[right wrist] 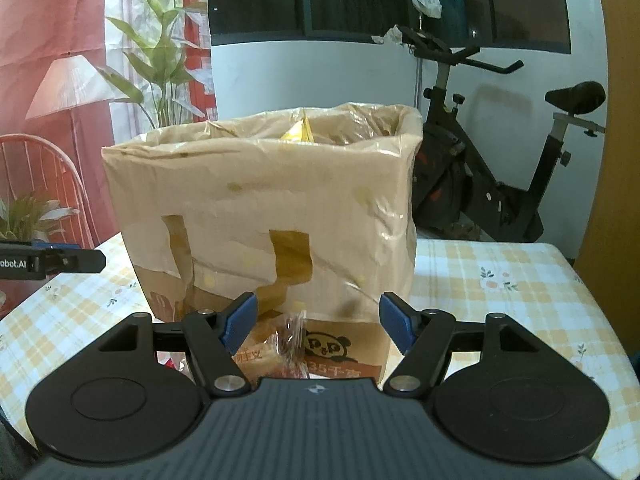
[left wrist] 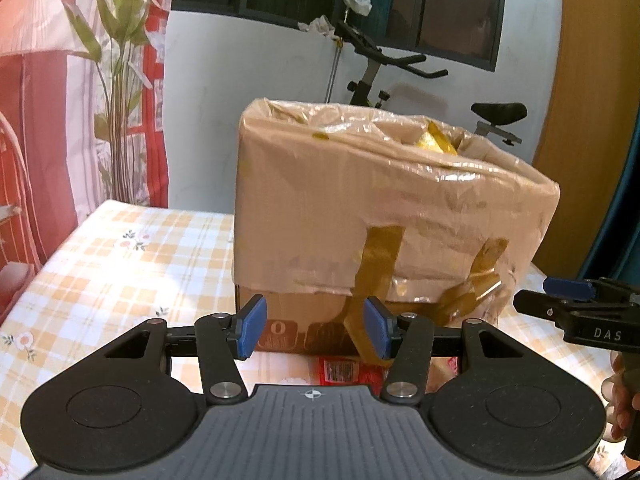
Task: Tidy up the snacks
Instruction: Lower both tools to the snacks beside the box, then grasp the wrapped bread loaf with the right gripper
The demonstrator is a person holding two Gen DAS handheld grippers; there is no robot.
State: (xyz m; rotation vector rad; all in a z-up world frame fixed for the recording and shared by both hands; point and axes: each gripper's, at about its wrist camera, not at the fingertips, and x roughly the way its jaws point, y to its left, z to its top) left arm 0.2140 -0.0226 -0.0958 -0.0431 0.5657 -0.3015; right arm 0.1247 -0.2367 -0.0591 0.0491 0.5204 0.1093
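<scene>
On the counter: your yellow-checked floral cloth-covered counter (right wrist: 500, 280) carries everything.
Box: a tall cardboard box lined with a clear plastic bag (right wrist: 264, 208) stands mid-counter, yellow packets showing at its rim.
Left tool (left wrist: 314, 330): spread, gripping nothing, your red snack packet (left wrist: 340, 370) lies just below it.
Right tool (right wrist: 316, 324): spread, a clear-wrapped pastry snack (right wrist: 280, 344) lies between its fingers at the box's foot.

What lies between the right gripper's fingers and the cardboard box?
In the right wrist view, a clear-wrapped pastry snack lies on the tablecloth between the open right gripper and the plastic-lined cardboard box, close against the box's base.
</scene>
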